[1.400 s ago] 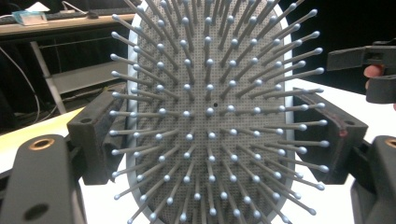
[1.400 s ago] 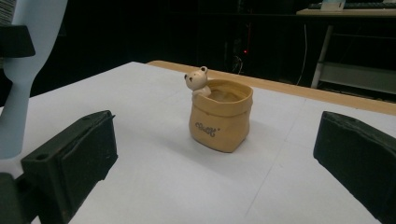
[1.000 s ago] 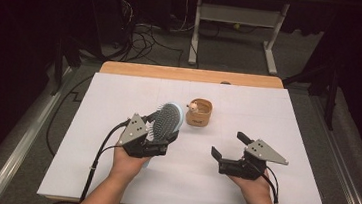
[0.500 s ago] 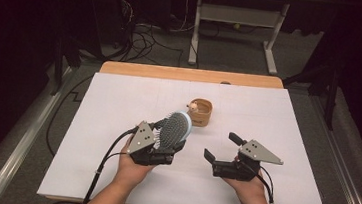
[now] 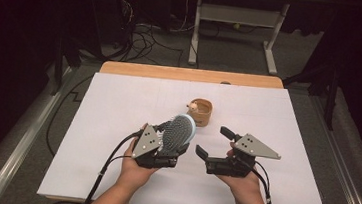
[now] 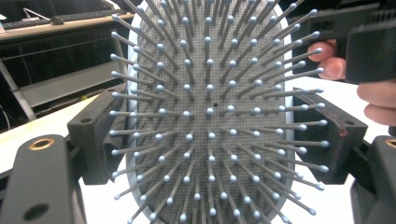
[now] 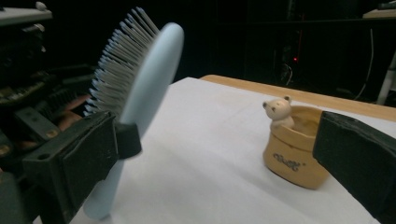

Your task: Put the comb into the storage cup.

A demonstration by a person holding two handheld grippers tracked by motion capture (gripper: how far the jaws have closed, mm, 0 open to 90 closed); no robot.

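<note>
A dark room with cables and a desk frame on the floor lies behind the white-covered table (image 5: 116,126), and from the high view you see your left gripper (image 5: 158,150) clamped on a pale blue hairbrush (image 5: 179,131), held up off the sheet with its head tilting toward the small tan cup (image 5: 200,112) farther back; your right gripper (image 5: 212,143) sits just beside it, jaws apart and empty. In the left gripper view the brush's bristle pad (image 6: 210,116) faces the camera, the two black jaws pressing the rim on either side. In the right gripper view the brush's smooth back (image 7: 149,74) stands edge-on at the left, one open jaw in front of its lower end and the other at the right before the cup (image 7: 294,158) with its little bear figure. Judge the brush light and rigid, but its plastic back looks slick, and the pins will give and splay under pressure. If you take it over, close on the narrow lower end or across the hard rim, never on the bristles, and keep clear of the cup, which looks breakable.
</note>
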